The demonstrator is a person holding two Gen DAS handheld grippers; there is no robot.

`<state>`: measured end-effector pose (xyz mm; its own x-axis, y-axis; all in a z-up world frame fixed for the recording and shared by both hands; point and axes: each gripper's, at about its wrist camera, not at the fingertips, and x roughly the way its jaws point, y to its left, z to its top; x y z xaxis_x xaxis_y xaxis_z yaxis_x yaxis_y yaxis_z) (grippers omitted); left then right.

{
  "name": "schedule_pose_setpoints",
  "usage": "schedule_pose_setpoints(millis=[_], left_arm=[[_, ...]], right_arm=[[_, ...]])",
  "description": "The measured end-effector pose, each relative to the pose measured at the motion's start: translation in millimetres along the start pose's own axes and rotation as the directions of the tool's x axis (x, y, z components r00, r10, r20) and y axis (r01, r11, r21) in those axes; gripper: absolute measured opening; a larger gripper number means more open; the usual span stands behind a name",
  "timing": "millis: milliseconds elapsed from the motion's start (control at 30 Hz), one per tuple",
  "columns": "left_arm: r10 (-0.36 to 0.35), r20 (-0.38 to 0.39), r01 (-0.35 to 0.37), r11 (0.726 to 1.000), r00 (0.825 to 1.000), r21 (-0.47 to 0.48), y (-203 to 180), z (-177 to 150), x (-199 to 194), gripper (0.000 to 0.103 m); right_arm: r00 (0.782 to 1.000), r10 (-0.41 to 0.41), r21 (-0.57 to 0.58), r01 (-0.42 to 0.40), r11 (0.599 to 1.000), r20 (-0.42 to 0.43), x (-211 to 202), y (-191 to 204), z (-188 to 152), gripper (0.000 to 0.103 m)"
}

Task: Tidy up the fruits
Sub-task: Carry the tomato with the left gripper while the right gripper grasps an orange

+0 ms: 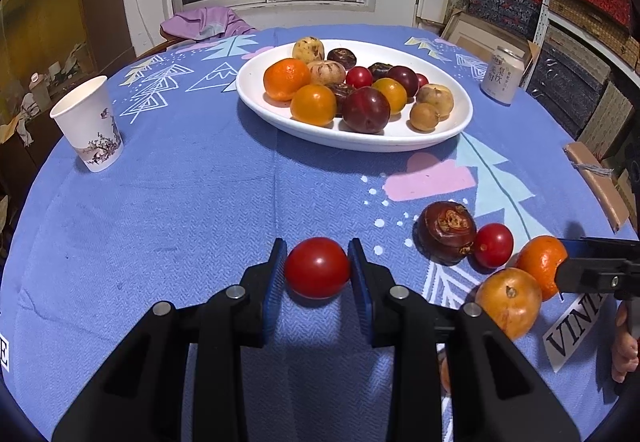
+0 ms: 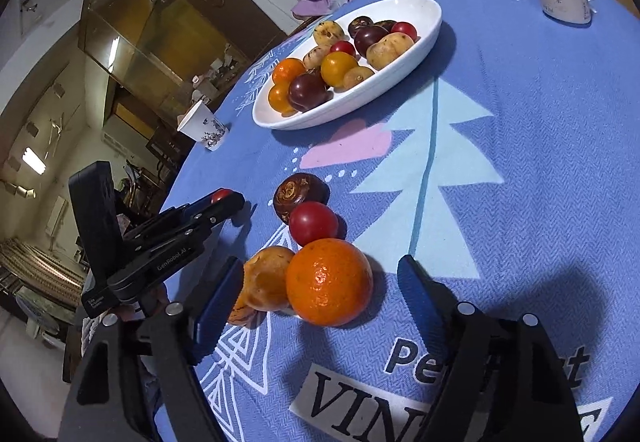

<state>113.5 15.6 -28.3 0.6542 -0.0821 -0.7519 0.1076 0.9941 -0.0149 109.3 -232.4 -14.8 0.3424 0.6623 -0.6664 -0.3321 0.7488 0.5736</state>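
My left gripper [image 1: 317,262] is shut on a red tomato [image 1: 317,268] just above the blue tablecloth; the right wrist view shows this left gripper [image 2: 230,202] from the side. My right gripper [image 2: 322,268] stands open around a mandarin [image 2: 329,282], with its pads clear of the peel. Its left finger is beside a yellow-orange fruit [image 2: 266,282]. Beyond them lie a small red tomato [image 2: 313,223] and a dark brown fruit [image 2: 298,195]. Farther back, a white oval dish [image 1: 400,140] holds several fruits.
A paper cup [image 1: 90,122] stands at the left of the table and a drink can [image 1: 502,76] at the back right. A purple cloth [image 1: 204,24] lies past the far edge. A brown box [image 1: 596,182] overhangs the right edge. Shelves of boxes stand on the right.
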Motion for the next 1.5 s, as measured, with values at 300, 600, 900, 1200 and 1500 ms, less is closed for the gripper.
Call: schedule_pose_setpoints(millis=[300, 600, 900, 1200, 1500], left_arm=[[0.004, -0.003, -0.004, 1.000, 1.000, 0.000, 0, 0, 1, 0.031], [0.007, -0.008, -0.007, 1.000, 1.000, 0.007, -1, -1, 3, 0.031], [0.021, 0.046, -0.021, 1.000, 0.999, -0.006, 0, 4, -7, 0.031], [0.007, 0.199, 0.007, 0.998, 0.980, -0.068, 5, 107, -46, 0.031], [0.043, 0.126, -0.037, 0.998, 0.991, -0.056, -7, 180, 31, 0.031]], right_arm=[[0.998, 0.061, 0.060, -0.061, 0.996, 0.005, 0, -8, -1, 0.059], [1.000, 0.030, 0.047, -0.030, 0.998, -0.002, 5, -8, -5, 0.045], [0.973, -0.140, -0.095, 0.159, 0.983, 0.181, -26, 18, 3, 0.044], [0.917, -0.132, -0.187, 0.214, 0.959, 0.376, -79, 76, 111, 0.044], [0.939, -0.218, -0.130, 0.259, 0.957, 0.266, 18, 38, 183, 0.044]])
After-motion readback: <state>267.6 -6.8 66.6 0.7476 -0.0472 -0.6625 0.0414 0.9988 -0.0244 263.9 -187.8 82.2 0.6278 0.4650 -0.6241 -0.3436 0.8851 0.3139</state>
